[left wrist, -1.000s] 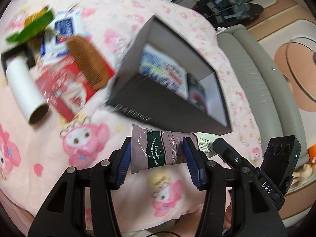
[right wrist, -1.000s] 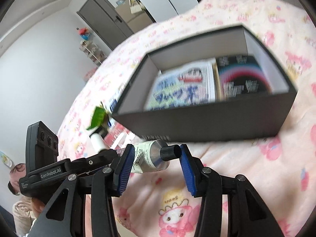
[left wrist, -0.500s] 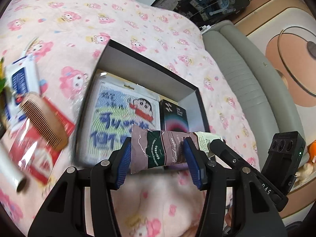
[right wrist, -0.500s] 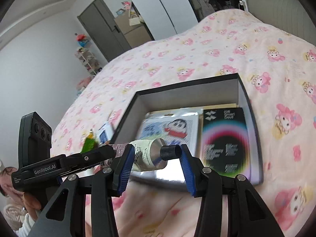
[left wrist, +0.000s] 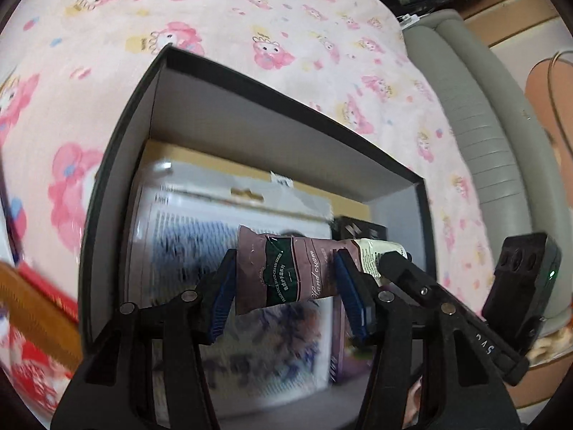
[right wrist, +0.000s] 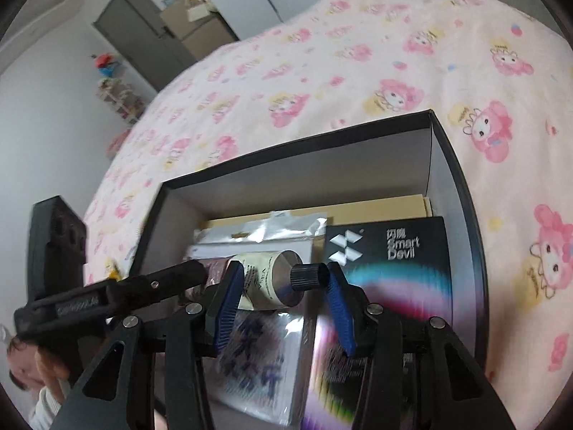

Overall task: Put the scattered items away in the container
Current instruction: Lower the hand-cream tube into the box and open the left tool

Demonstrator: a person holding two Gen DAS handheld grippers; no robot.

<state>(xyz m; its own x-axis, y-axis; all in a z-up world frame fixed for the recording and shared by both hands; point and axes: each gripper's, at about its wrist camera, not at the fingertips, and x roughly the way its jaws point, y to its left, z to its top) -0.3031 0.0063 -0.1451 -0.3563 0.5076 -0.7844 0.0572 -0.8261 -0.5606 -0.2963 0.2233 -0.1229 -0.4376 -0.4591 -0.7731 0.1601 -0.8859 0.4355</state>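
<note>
Both grippers hold one hand cream tube (left wrist: 286,272) over the open black box (left wrist: 272,82). My left gripper (left wrist: 286,286) is shut on the tube's mauve crimped end. My right gripper (right wrist: 283,286) is shut on its pale cap end (right wrist: 279,279), with the black cap against the right finger. The box (right wrist: 451,165) holds a cartoon-print packet (right wrist: 250,369) and a black Smart Devil carton (right wrist: 394,261), both right under the tube.
The box lies on a pink cartoon bedspread (left wrist: 250,18). A wooden comb (left wrist: 39,315) and a red packet (left wrist: 32,376) lie left of the box. A grey padded bed edge (left wrist: 501,136) runs along the right. A person's face (right wrist: 21,372) shows at lower left in the right wrist view.
Both grippers have carried the tube forward from the bedspread in front of the box to over its inside and lower. The scattered items have slid out to the left.
</note>
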